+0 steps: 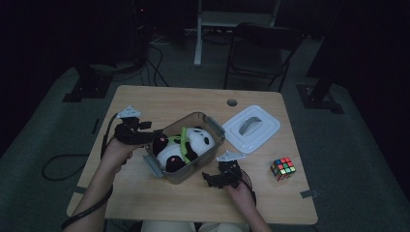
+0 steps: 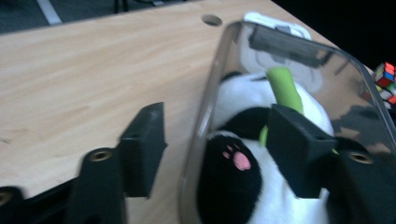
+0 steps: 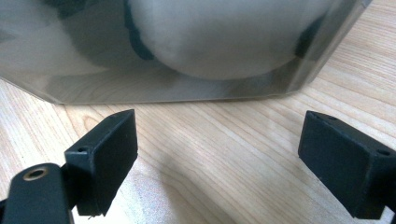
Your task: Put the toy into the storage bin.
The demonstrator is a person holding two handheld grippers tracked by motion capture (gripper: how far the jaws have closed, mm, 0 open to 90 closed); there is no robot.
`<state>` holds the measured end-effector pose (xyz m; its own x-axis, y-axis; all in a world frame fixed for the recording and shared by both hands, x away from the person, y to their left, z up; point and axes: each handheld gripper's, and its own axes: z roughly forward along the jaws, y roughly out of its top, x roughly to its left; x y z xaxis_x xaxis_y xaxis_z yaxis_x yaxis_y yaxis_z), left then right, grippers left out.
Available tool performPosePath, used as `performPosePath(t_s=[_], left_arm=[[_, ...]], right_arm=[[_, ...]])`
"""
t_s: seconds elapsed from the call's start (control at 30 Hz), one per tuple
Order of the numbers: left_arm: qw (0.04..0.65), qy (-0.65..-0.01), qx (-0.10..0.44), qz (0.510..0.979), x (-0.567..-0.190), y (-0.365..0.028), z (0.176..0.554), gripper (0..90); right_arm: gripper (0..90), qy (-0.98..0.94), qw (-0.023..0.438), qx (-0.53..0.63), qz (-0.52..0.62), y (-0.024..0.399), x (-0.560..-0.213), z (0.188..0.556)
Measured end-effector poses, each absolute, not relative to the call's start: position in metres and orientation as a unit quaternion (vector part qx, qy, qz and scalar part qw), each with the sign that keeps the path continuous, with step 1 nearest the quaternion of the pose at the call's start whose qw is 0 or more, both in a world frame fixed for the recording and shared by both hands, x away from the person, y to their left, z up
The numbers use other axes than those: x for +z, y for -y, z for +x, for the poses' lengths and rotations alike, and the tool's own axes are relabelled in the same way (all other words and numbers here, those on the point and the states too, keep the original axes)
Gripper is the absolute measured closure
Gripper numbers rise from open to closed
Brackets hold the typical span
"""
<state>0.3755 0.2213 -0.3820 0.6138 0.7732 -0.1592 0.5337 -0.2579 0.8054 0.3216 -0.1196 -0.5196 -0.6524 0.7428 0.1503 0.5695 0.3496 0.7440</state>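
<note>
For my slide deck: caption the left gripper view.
Left gripper open astride the clear box's rim, plush panda inside.

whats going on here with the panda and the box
A person with a gripper in each hand is working at a clear plastic box on the wooden table. A plush panda lies inside it. The left gripper straddles the box wall, jaws open. The right gripper sits open just in front of the box. The white lid and a puzzle cube lie aside.
</note>
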Motion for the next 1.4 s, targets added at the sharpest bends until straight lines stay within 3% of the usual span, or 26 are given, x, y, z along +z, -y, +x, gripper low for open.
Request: performPosePath(t_s=[0.1,0.17,0.3,0.33,0.37,0.77,1.07,1.4], left_arm=[[0.44,-0.441,0.146,0.768,-0.381,-0.227,0.381,24.3],[0.423,-0.455,0.164,0.766,-0.382,-0.228,0.385,11.0],[0.423,-0.467,0.18,0.756,-0.385,-0.237,0.391,8.4],[0.424,-0.472,0.175,0.753,-0.386,-0.241,0.393,1.6],[0.424,-0.473,0.174,0.752,-0.388,-0.244,0.395,0.6],[0.429,-0.481,0.27,0.716,-0.428,-0.268,0.41,0.8],[0.388,-0.5,0.223,0.742,-0.472,-0.268,0.422,0.8],[0.388,-0.471,0.195,0.768,-0.48,-0.248,0.418,1.9]], right_arm=[[11.5,-0.814,0.109,0.405,0.403,0.12,-0.519,0.321],[11.6,-0.813,0.108,0.406,0.403,0.12,-0.518,0.322],[11.6,-0.813,0.109,0.406,0.402,0.121,-0.516,0.322],[11.6,-0.813,0.11,0.407,0.403,0.121,-0.516,0.322],[11.6,-0.812,0.109,0.408,0.404,0.122,-0.516,0.322],[11.6,-0.813,0.104,0.405,0.406,0.121,-0.518,0.322],[11.6,-0.81,0.102,0.409,0.408,0.123,-0.517,0.323],[11.6,-0.807,0.105,0.411,0.412,0.127,-0.515,0.323]])
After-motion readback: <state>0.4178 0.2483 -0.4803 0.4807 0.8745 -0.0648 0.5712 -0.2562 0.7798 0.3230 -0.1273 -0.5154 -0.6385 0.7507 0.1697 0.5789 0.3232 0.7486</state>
